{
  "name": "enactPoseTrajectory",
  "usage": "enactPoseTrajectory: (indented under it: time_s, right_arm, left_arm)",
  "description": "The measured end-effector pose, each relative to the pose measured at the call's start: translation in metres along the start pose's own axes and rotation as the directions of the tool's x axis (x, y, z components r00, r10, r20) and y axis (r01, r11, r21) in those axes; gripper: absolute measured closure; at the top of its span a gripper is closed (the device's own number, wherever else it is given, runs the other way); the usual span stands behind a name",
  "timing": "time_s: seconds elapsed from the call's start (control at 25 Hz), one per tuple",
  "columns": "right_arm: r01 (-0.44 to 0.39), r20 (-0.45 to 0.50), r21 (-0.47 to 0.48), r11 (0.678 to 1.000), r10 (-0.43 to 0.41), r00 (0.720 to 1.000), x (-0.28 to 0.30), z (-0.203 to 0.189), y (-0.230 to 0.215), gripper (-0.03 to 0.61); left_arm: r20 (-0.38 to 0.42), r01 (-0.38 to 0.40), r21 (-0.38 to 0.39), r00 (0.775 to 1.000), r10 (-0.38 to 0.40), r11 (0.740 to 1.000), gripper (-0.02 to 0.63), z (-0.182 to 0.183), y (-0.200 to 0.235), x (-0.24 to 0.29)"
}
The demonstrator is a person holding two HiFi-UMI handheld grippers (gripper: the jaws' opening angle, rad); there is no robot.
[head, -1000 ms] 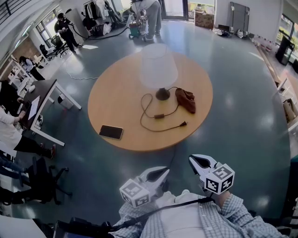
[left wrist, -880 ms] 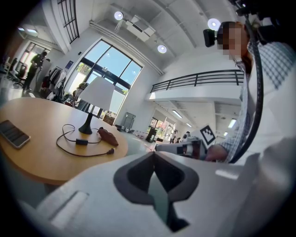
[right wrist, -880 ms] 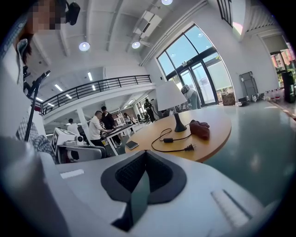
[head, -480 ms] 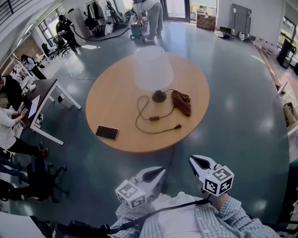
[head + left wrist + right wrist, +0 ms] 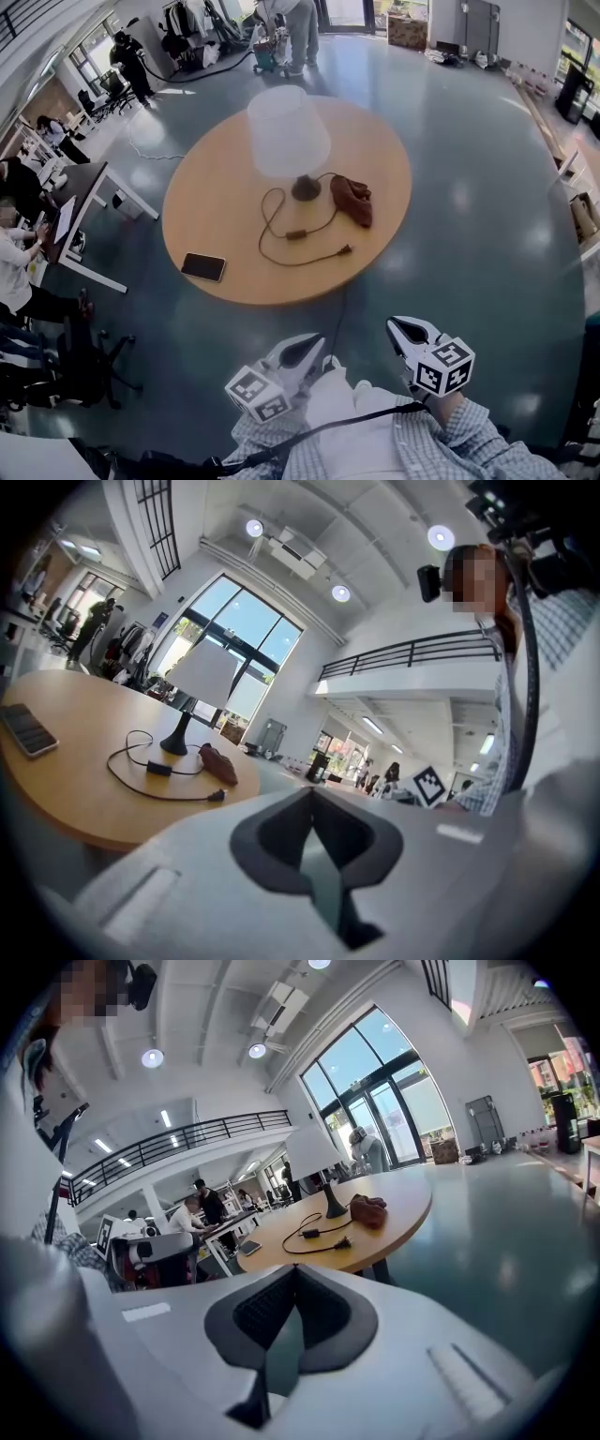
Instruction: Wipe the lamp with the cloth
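Note:
A lamp (image 5: 288, 131) with a white shade and a dark base stands on the round wooden table (image 5: 384, 159). The brown cloth (image 5: 352, 199) lies crumpled just right of the base. Both grippers are low by my body, well short of the table's near edge. My left gripper (image 5: 305, 345) and my right gripper (image 5: 405, 328) are shut, with nothing between the jaws. From the left gripper (image 5: 314, 803) the lamp (image 5: 202, 682) and cloth (image 5: 217, 764) show far off to the left. Past the right gripper (image 5: 292, 1279) the lamp (image 5: 314, 1152) and cloth (image 5: 368, 1211) lie ahead.
The lamp's black cord (image 5: 281, 234) loops over the table and ends in a loose plug. A dark phone (image 5: 203, 267) lies near the table's front left edge. Desks with seated people (image 5: 19, 253) line the left side. More people stand at the far back. Grey floor surrounds the table.
In the head view the table and lamp have drifted left. The left gripper has slid slightly left and lower, the right has barely shifted. Both stay shut.

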State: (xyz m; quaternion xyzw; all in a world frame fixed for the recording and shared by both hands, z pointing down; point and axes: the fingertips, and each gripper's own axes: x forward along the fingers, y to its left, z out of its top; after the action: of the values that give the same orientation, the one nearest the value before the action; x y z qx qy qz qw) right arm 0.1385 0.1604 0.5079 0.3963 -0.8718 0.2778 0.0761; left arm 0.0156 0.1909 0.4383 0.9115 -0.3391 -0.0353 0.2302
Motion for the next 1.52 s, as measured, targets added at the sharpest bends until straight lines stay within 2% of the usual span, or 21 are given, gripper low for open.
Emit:
enactPoseTrajectory:
  time_s: [0.24,0.36,0.68,0.88,1.12,1.32,1.52]
  right_arm:
    - [0.027,0.0,0.019,0.999,-0.027,1.0,0.019,0.009,-0.021,0.575]
    - [0.027,0.004,0.01,1.0,-0.027,1.0,0.043,0.022,-0.031,0.575]
    - [0.048,0.03,-0.021,0.999,-0.047,0.998,0.119,0.086,-0.056,0.575]
    - [0.048,0.03,-0.047,0.998,-0.046,0.998,0.164,0.111,-0.061,0.575]
    - [0.056,0.009,-0.038,0.998,-0.056,0.998,0.198,0.123,-0.073,0.575]
    - [0.044,-0.027,-0.043,0.998,-0.045,0.999,0.206,0.126,-0.082,0.575]
    - [0.019,-0.053,-0.049,0.999,-0.022,0.998,0.214,0.137,-0.096,0.575]
  left_arm:
    - [-0.012,-0.009,0.003,1.0,0.009,1.0,0.609,0.007,0.027,0.013]
    - [-0.022,0.016,0.023,1.0,-0.016,1.0,0.609,0.015,0.049,0.028]
    - [-0.036,0.09,0.011,0.995,-0.089,0.996,0.609,0.045,0.116,0.071]
    - [-0.046,0.088,0.01,0.995,-0.087,0.996,0.609,0.069,0.156,0.086]
    - [-0.015,0.079,-0.022,0.997,-0.079,0.997,0.609,0.078,0.197,0.098]
    - [0.038,0.034,-0.091,0.999,-0.03,0.995,0.609,0.089,0.217,0.109]
    - [0.171,0.01,-0.266,0.985,0.037,0.964,0.608,0.113,0.244,0.126]
